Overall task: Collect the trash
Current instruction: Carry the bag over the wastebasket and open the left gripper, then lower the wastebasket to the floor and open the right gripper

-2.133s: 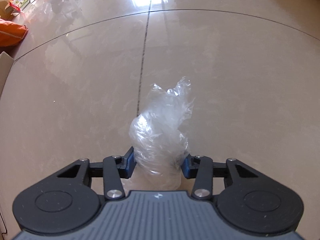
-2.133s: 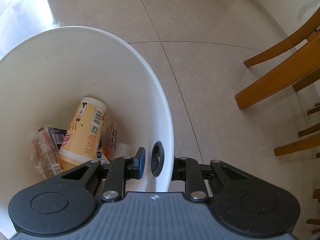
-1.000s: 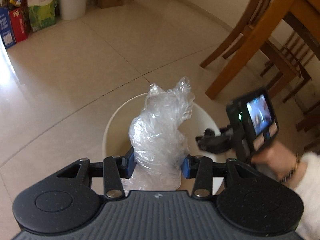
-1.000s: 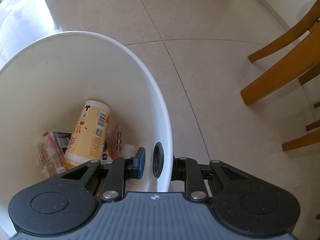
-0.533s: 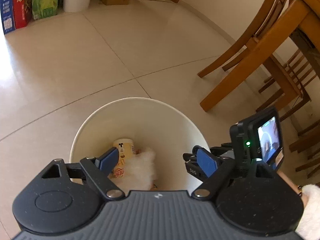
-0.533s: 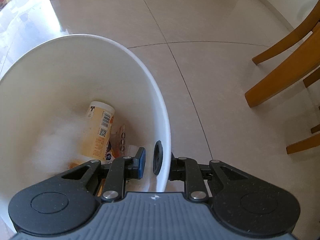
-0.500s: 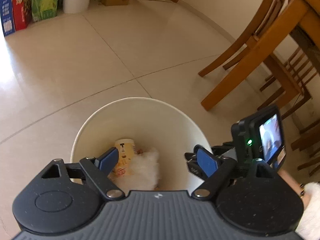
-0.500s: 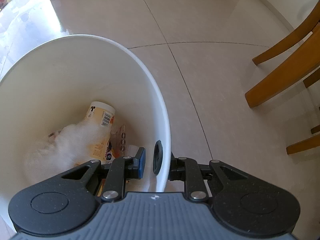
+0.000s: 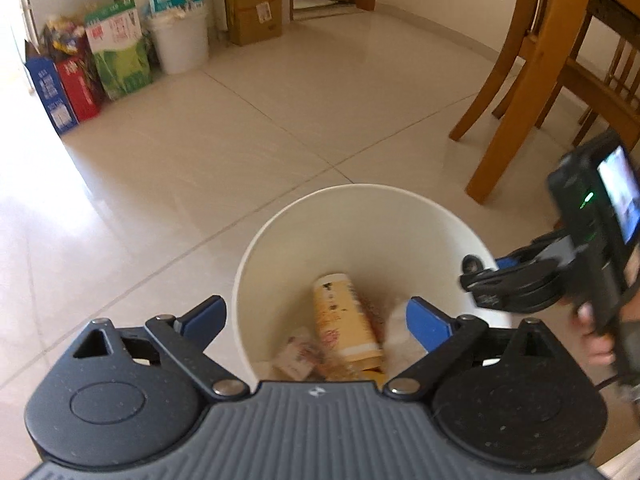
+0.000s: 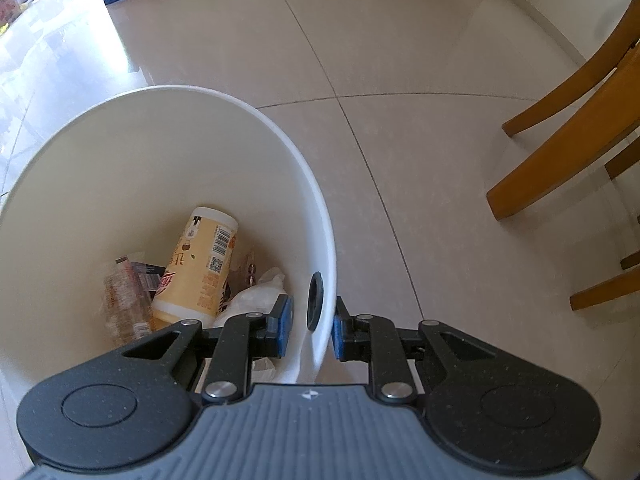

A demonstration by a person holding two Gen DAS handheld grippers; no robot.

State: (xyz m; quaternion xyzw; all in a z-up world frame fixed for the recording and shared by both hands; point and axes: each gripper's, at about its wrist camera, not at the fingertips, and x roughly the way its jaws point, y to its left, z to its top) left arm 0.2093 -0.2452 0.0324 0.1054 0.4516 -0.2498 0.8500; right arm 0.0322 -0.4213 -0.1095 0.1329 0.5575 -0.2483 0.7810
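Directly below the left gripper (image 9: 316,318), the round white plastic bin (image 9: 256,248) stands on the pale tiled floor (image 9: 180,168), its mouth open upward. The left fingers have just been opening and are now spread wide with nothing between them. The crumpled clear plastic bag (image 10: 256,294) lies at the bottom of the bin, beside the yellow paper cup (image 10: 200,264), whose long axis runs away from the camera, and a printed snack wrapper (image 10: 124,300). The right gripper (image 10: 312,326) is clamped across the bin's near wall, one finger inside, one outside, just beside a black round fitting (image 10: 314,300) at the rim. Judged from this, the drop is made and the left hand is the free one for the next piece. Open floor lies ahead and to the left; wooden chair legs (image 9: 504,100) crowd the right side, and cartons (image 9: 116,48) line the far wall.
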